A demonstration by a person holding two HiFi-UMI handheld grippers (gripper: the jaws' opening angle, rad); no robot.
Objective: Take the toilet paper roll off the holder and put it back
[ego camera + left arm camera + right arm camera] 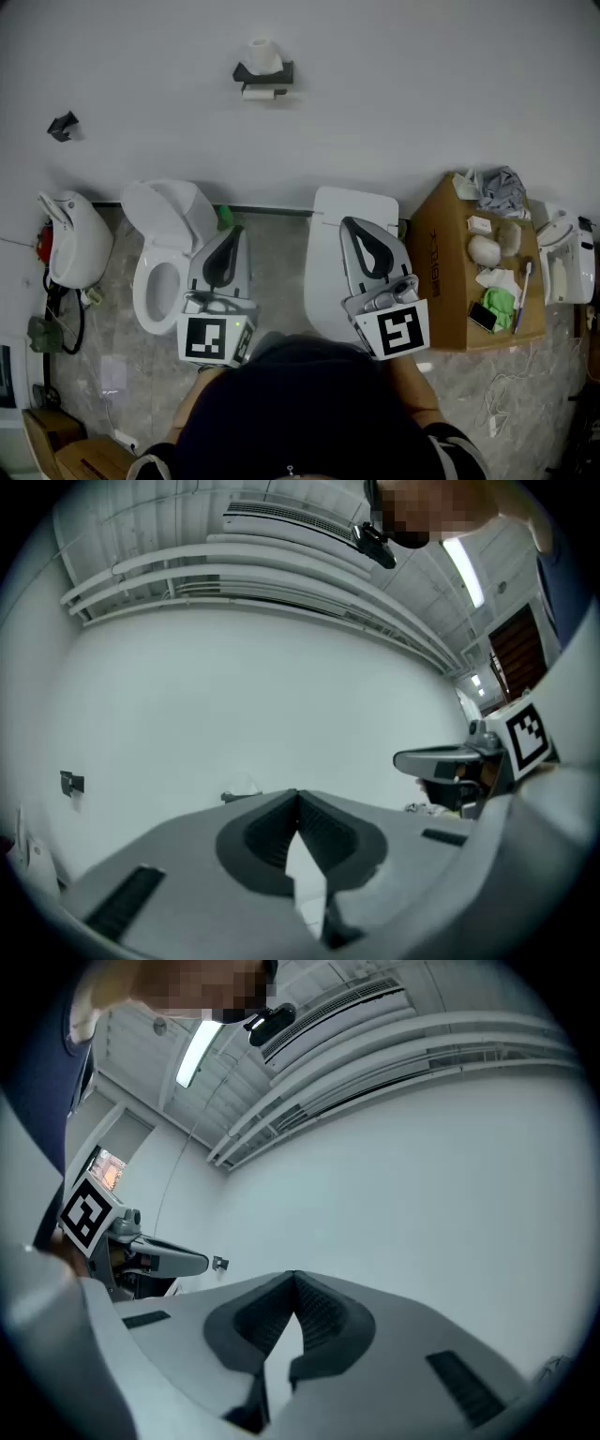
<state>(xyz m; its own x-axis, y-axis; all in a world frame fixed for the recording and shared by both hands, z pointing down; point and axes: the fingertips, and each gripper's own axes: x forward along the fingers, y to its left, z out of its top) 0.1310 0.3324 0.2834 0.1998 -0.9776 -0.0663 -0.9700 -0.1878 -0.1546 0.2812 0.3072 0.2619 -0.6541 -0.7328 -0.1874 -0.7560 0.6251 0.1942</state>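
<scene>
A white toilet paper roll (262,54) stands upright on a dark holder (265,74) fixed high on the white wall. In the left gripper view the holder (238,796) is a small dark shape far off, just left of the jaw tips. My left gripper (234,231) is held low over the toilet, shut, with nothing between its jaws. My right gripper (348,223) is beside it, also shut and empty. Both point towards the wall, well short of the roll. Each gripper view shows its own jaws (298,795) (294,1275) meeting at the tip.
A white toilet (161,258) with its lid up stands below the left gripper. A white fixture (75,234) is at the far left, and a small black hook (63,125) sits on the wall. A cardboard box (448,281) with clutter stands at the right.
</scene>
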